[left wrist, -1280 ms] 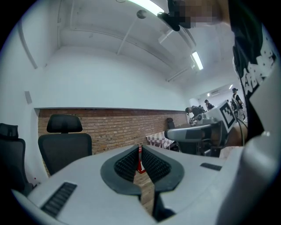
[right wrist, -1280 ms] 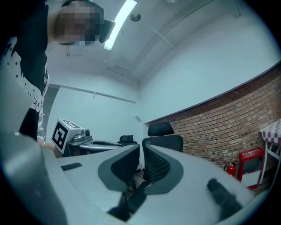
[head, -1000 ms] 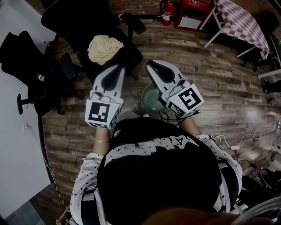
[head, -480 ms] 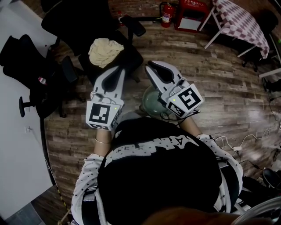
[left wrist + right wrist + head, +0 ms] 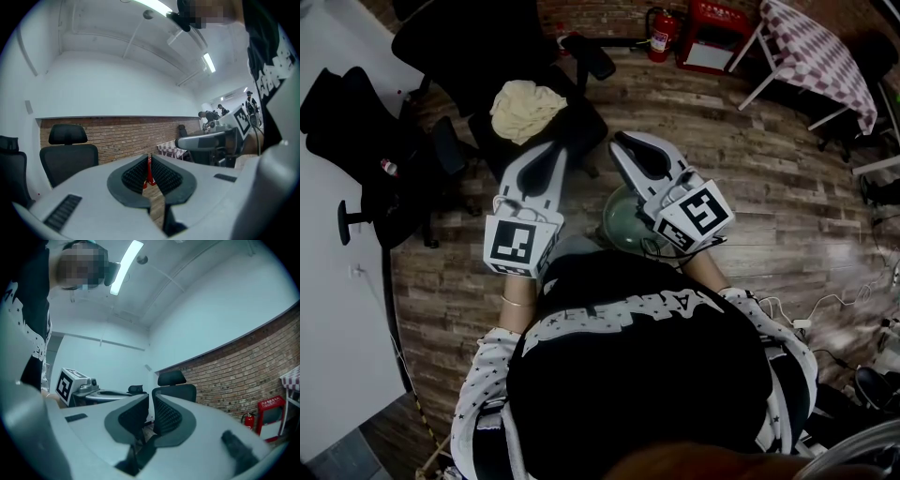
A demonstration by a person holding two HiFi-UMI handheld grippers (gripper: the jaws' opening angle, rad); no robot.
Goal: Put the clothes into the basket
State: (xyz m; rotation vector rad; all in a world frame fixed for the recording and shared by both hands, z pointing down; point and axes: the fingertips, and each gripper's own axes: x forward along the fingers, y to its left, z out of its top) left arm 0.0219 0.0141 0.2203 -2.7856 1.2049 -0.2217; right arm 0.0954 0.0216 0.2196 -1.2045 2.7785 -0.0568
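My left claw (image 5: pixel 547 150) and right claw (image 5: pixel 625 142) are both closed, holding nothing. Cream clothes (image 5: pixel 525 105) lie bunched on a black chair (image 5: pixel 581 117) ahead. A pale green basket (image 5: pixel 619 220) sits on the floor (image 5: pixel 750 159) beneath the right claw.

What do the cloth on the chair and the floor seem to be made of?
The cloth: soft cream fabric, matte, judging by its crumpled folds. The floor: wood planks or wood-look laminate, slightly glossy; plank seams and grain show.
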